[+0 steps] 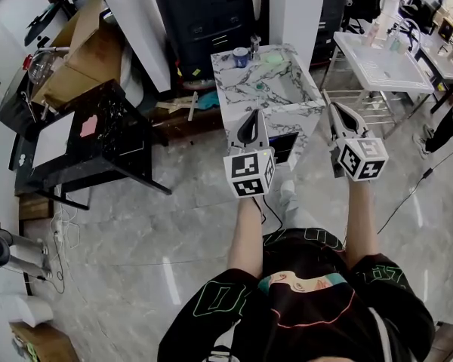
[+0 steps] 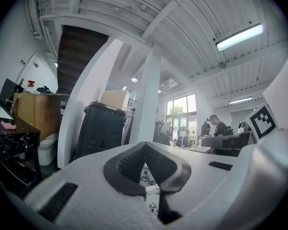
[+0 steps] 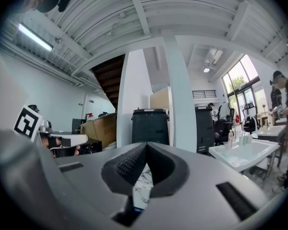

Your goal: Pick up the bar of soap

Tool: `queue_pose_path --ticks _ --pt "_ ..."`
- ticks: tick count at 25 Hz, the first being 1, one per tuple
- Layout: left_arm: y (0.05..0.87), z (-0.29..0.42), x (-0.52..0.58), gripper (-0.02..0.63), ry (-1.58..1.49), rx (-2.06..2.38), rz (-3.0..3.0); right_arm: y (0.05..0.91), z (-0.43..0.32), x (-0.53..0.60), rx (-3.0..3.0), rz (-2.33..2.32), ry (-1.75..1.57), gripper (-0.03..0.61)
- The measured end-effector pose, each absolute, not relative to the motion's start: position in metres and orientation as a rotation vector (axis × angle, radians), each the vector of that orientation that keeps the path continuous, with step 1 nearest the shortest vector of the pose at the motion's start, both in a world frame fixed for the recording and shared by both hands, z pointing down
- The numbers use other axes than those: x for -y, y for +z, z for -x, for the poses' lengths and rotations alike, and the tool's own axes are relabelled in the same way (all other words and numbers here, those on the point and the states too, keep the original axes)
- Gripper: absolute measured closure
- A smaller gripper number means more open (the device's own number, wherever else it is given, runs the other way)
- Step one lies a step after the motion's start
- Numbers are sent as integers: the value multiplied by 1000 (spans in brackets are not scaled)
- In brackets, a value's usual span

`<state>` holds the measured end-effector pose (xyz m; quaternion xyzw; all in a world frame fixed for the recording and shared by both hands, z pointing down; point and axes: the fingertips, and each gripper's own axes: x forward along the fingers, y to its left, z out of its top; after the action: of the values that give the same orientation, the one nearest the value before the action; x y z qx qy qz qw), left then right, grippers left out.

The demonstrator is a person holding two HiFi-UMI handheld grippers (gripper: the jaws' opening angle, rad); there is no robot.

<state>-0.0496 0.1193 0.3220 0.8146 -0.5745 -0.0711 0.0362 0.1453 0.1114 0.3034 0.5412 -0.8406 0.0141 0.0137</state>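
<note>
A marble-patterned washstand (image 1: 245, 96) stands in front of me in the head view. On its far top lies a pale green patch (image 1: 274, 59) that may be the bar of soap; it is too small to be sure. A blue cup (image 1: 240, 56) and a tap (image 1: 254, 45) stand beside it. My left gripper (image 1: 251, 115) hovers over the stand's near edge, jaws shut and empty. My right gripper (image 1: 334, 106) is held off the stand's right side, also shut on nothing. Both gripper views look level across the room, past the shut left gripper (image 2: 145, 144) and right gripper (image 3: 147, 144).
A black table (image 1: 106, 138) with a pink item stands at the left, with cardboard boxes (image 1: 90, 51) behind it. A black cabinet (image 1: 204, 13) and a white pillar (image 1: 296, 10) rise behind the washstand. A white table (image 1: 385, 65) with bottles is at the right. A cable (image 1: 415, 191) crosses the floor.
</note>
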Motion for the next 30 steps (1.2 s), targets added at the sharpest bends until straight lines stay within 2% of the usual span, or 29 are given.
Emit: queue_pose_path --ticks 17,30 --pt "383 -5 23 606 -22 1727 -2434 360 -205 37 2590 -1719 278 574" --pt "446 -39 156 606 265 1702 -2335 433 -237 180 2574 -1673 583 573"
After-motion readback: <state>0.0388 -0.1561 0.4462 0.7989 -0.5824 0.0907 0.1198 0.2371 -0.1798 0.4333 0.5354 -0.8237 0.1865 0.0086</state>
